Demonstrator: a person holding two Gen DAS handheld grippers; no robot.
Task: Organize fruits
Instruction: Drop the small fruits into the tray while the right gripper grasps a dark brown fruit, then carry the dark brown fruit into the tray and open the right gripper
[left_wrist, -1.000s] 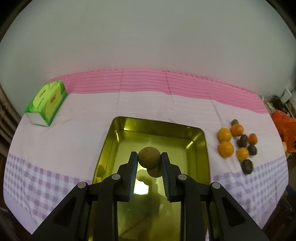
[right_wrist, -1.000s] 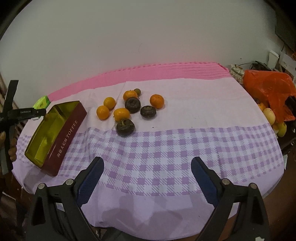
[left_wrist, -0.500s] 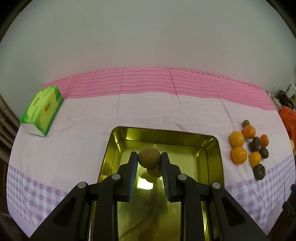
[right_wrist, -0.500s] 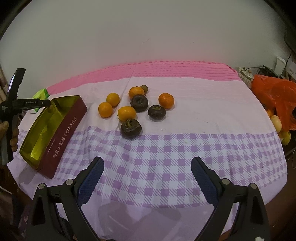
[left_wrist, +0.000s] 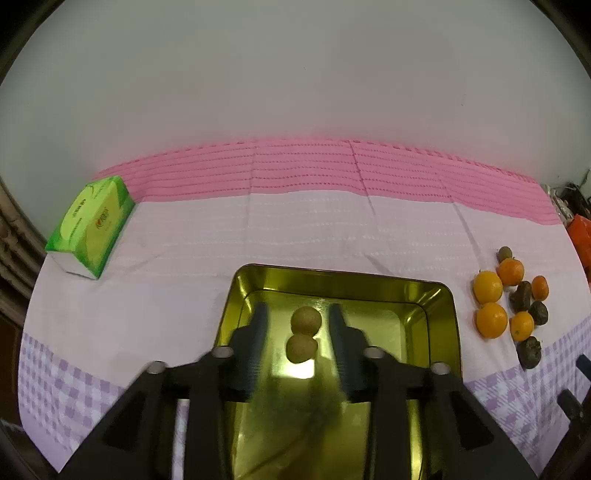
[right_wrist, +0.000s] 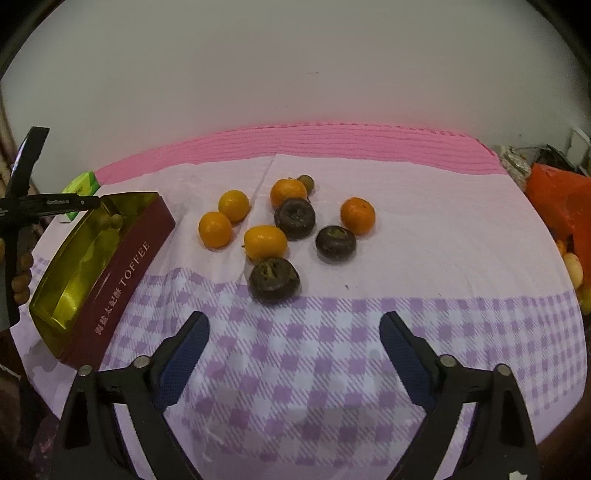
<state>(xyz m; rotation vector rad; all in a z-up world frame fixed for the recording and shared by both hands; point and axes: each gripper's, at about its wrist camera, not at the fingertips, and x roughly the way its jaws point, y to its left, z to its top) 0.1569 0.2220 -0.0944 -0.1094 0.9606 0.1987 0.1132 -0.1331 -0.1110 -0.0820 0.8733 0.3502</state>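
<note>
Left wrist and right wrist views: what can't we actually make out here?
- Left gripper: fingers motion-blurred in the left wrist view.
- Brown fruit: resting in the tin or dropping, unclear; a reflection sits below it.
- Tin floor: near part hidden by the gripper body.
- Orange bag: cut by the right wrist view's edge.
- Small green fruit: too small to identify.

A green tissue box (left_wrist: 90, 226) lies at the left of the left wrist view, on a tablecloth (left_wrist: 303, 229) with a pink striped band at the back, a pale middle and a lilac checked band in front. In the right wrist view only a green corner of the box shows at the left. An orange plastic bag (right_wrist: 557, 199) sits at the right edge there, with pale round things just below it. A plain white wall (right_wrist: 295, 62) fills the upper frame.
</note>
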